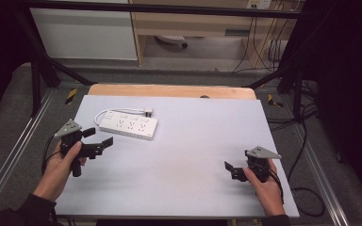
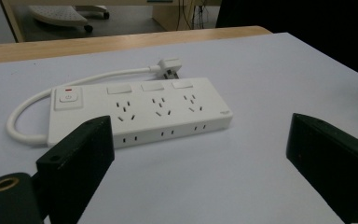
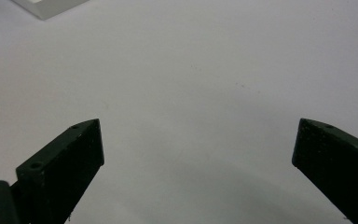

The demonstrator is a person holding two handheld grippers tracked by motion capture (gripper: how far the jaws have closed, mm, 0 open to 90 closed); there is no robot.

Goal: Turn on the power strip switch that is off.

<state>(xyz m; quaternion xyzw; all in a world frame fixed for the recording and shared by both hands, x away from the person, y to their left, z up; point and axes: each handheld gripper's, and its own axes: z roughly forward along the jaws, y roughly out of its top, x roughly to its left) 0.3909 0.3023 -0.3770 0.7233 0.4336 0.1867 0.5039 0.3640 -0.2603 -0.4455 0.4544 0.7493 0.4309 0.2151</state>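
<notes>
A white power strip (image 1: 128, 125) lies on the pale mat toward the back left, its cord looped back and its plug (image 1: 148, 112) resting beside it. In the left gripper view the power strip (image 2: 140, 112) shows several sockets, a switch with a red mark at its left end, and the plug (image 2: 170, 68) behind. My left gripper (image 1: 100, 137) is held just left of the strip, open, with nothing between its jaws. My right gripper (image 1: 230, 168) hovers near the mat's front right, open and empty. The right gripper view looks down on bare mat, with a corner of the strip (image 3: 51, 7) at the top left.
The pale mat (image 1: 193, 141) covers a wooden table whose edge (image 1: 169, 90) shows at the back. A black frame stands around the table. Cables (image 1: 306, 141) trail on the floor to the right. A cabinet and desk stand beyond.
</notes>
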